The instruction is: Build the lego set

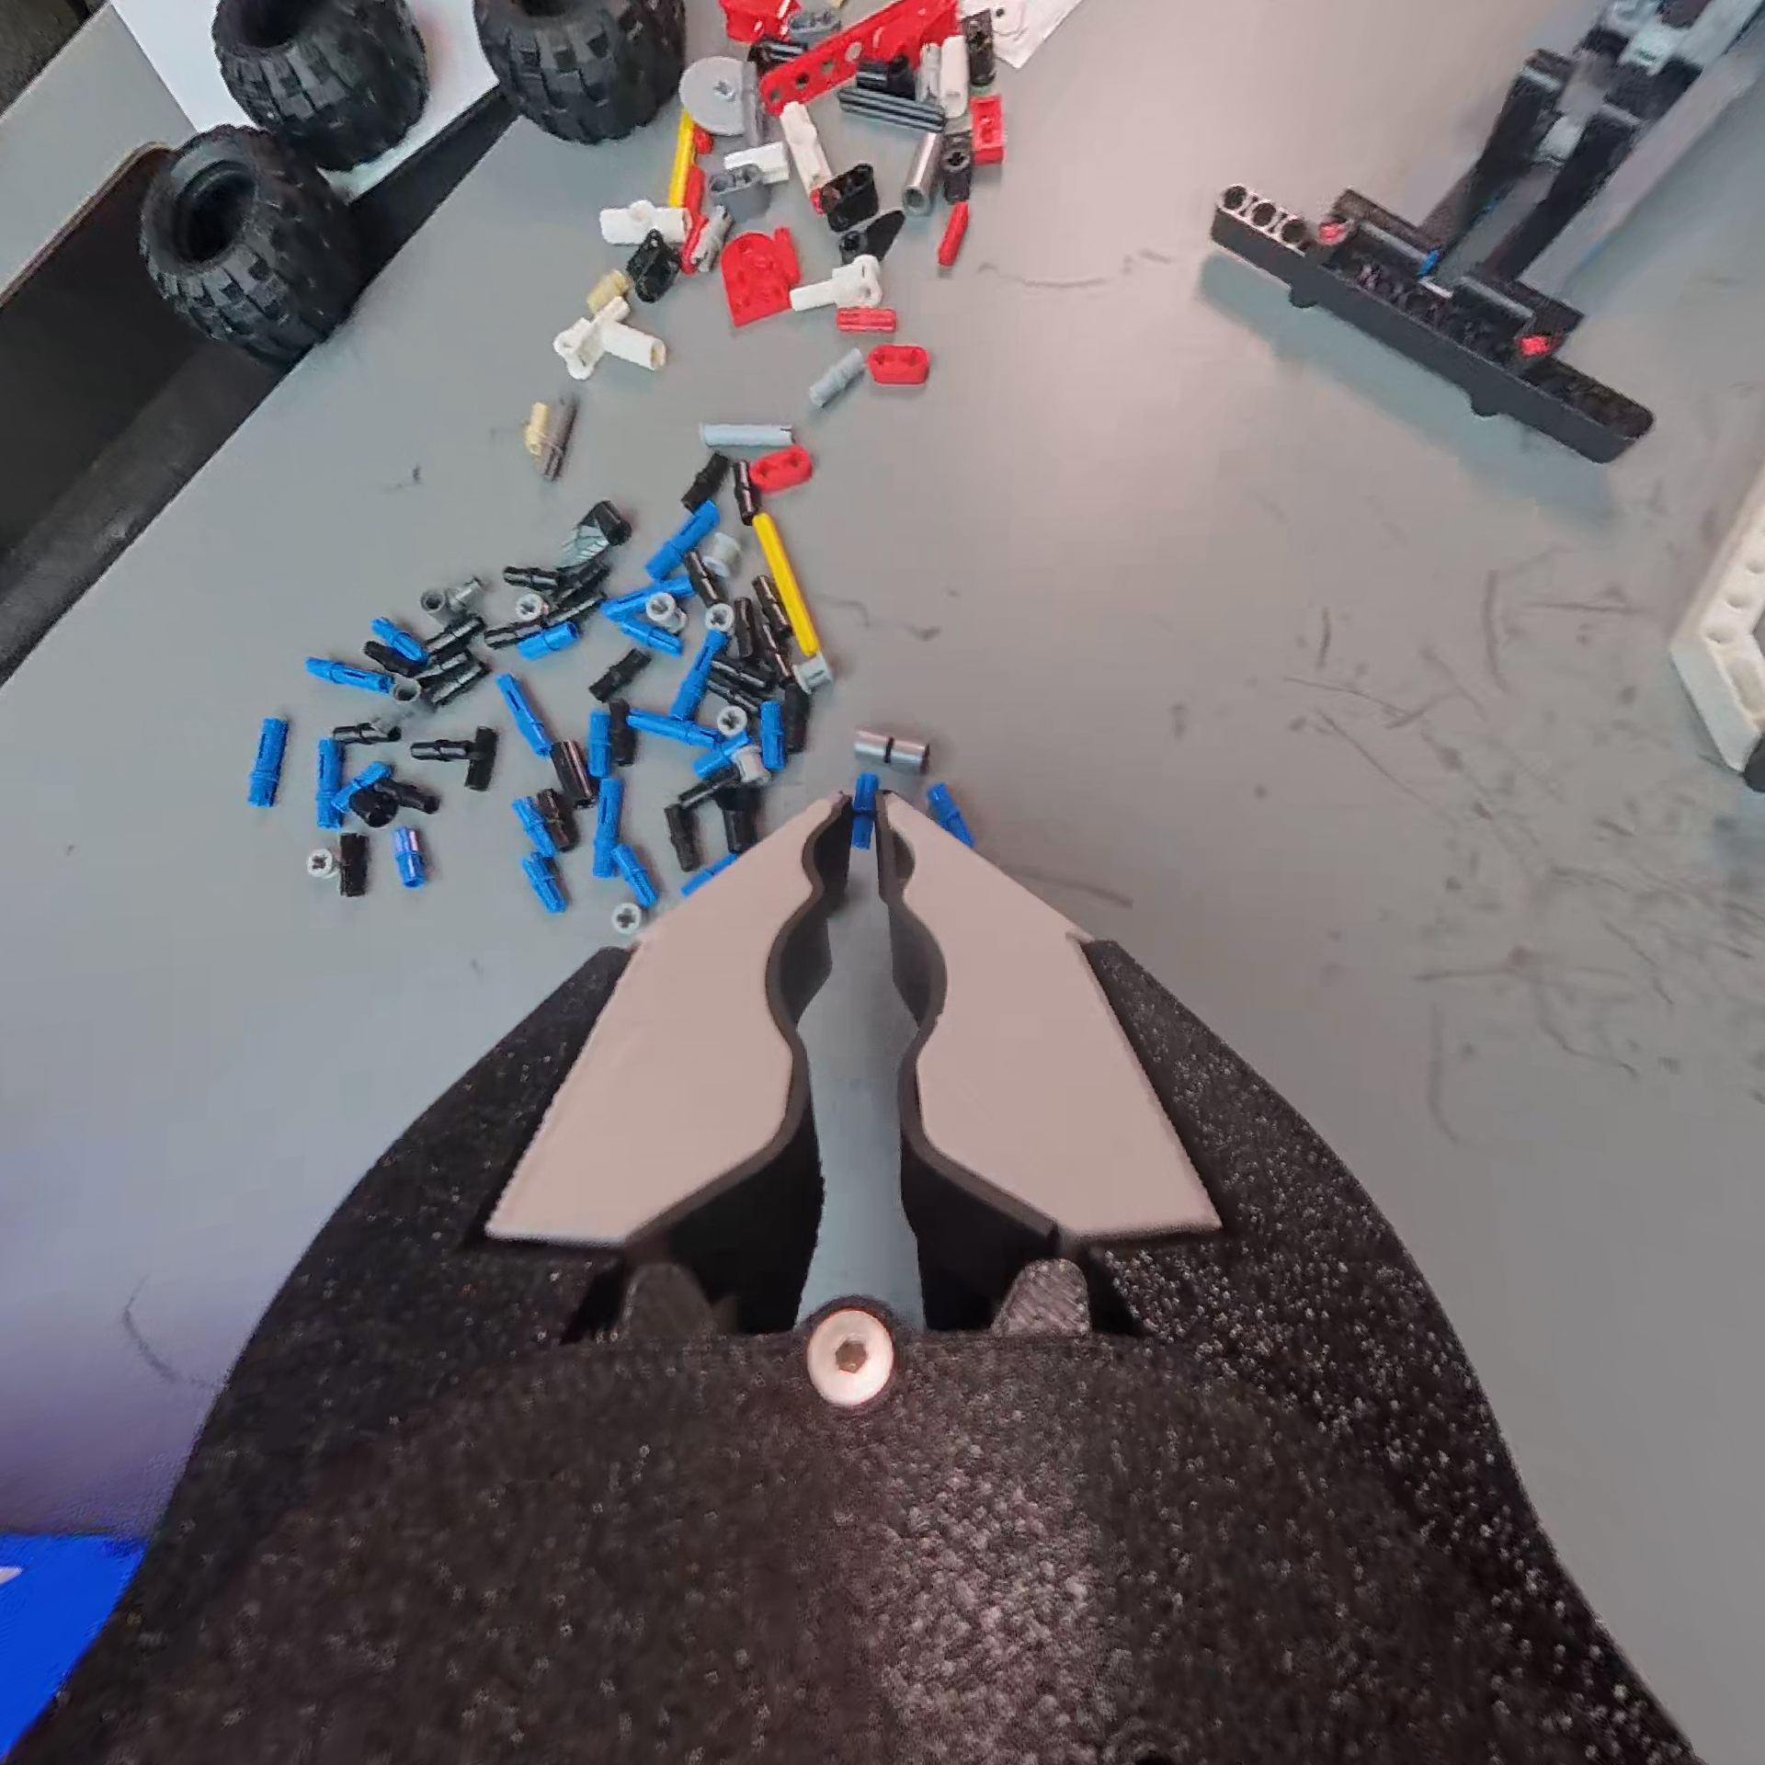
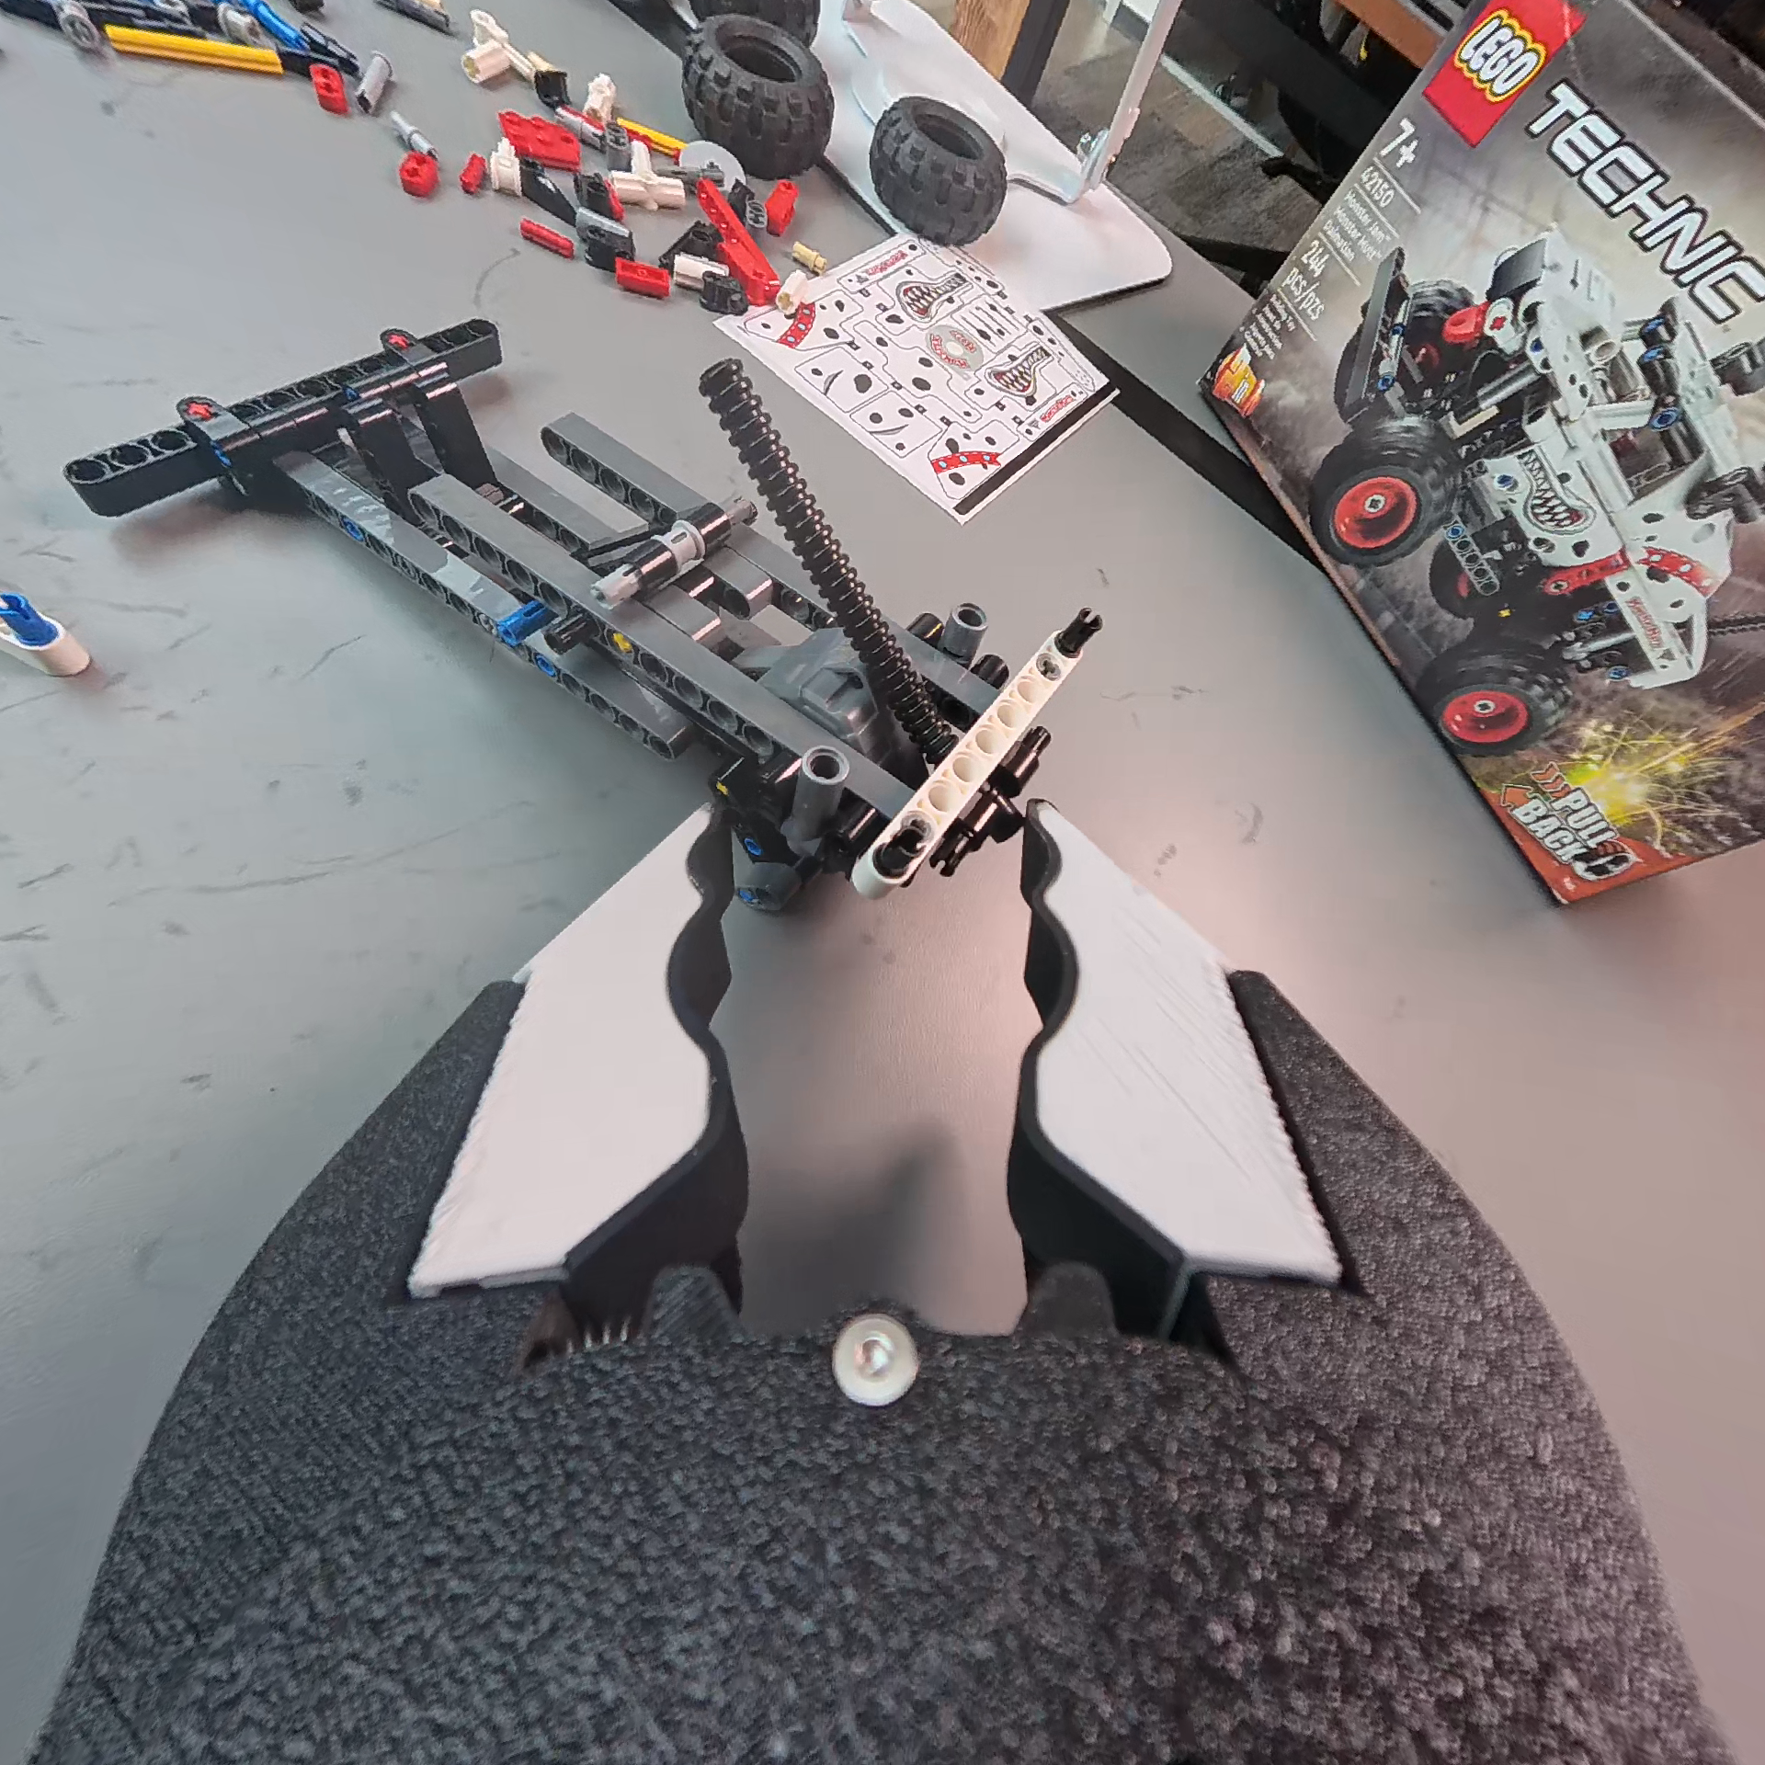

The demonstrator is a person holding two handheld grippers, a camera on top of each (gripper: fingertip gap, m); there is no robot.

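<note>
My left gripper (image 1: 864, 810) is shut on a small blue pin (image 1: 866, 789), held upright between its tips at the right edge of a pile of blue and black pins (image 1: 611, 707) on the grey table. The dark, partly built chassis (image 2: 535, 573) lies ahead of my right gripper (image 2: 869, 821), which is open and empty. Its tips flank the chassis's near end, where a white beam (image 2: 965, 764) with black pins sticks up at a slant beside a black ribbed hose (image 2: 812, 544). The chassis also shows in the left wrist view (image 1: 1414, 315), far right.
Mixed red, white and black loose parts (image 1: 821, 172) lie beyond the pin pile, with three black tyres (image 1: 239, 248) at the far left. A white frame piece (image 1: 1729, 659) sits at the right edge. The set's box (image 2: 1528, 478) and a sticker sheet (image 2: 917, 372) lie right of the chassis. Across from one pair of fingers to the other is roughly 30 cm.
</note>
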